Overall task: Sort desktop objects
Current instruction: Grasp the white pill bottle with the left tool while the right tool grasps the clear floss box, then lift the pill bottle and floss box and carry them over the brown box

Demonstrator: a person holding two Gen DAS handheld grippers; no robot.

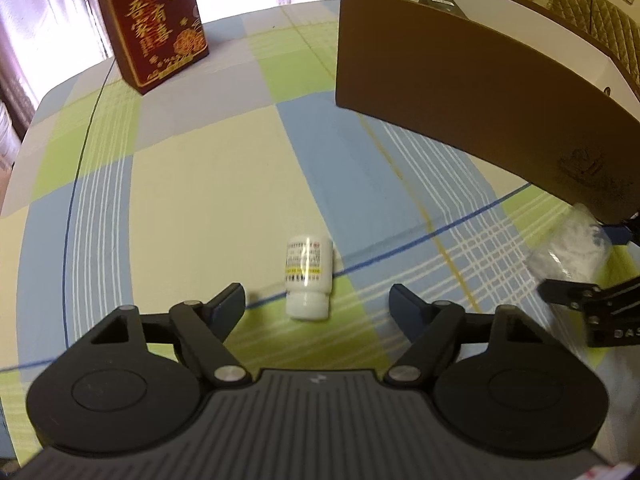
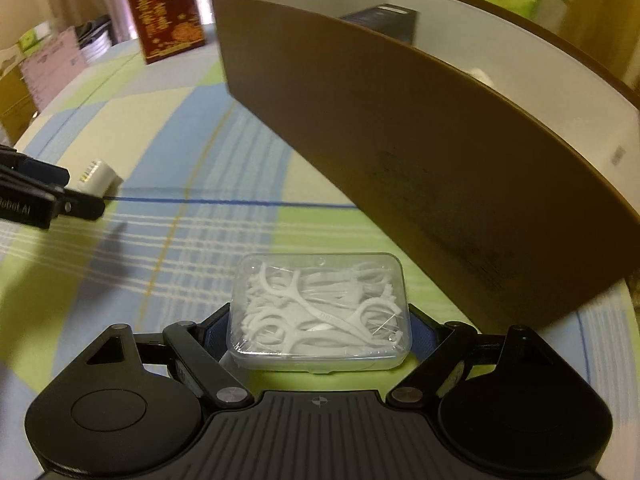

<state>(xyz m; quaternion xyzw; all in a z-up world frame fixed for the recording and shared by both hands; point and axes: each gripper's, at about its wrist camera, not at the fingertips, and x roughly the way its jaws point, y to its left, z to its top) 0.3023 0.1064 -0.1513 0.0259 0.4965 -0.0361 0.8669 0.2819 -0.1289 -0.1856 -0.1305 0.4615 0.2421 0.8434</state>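
The right gripper [image 2: 320, 332] clamps a clear, rounded plastic case of white floss picks [image 2: 320, 312] above the checked tablecloth [image 2: 160, 248], just short of the brown cardboard box [image 2: 400, 140], whose contents are mostly hidden, while the left gripper [image 1: 316, 304], jaws spread, flanks a white pill bottle [image 1: 307, 278] lying on its side.

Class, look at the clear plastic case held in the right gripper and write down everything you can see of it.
The clear plastic case is a shallow rectangular box with rounded corners, see-through, with a paler base. It is packed with white floss picks lying in a jumble. Its lid looks shut. It lies flat, lid up, between the fingers of the right gripper, which press its two short sides. It sits above the checked tablecloth, close to the brown box. The left wrist view shows it only as a blur at the right edge.
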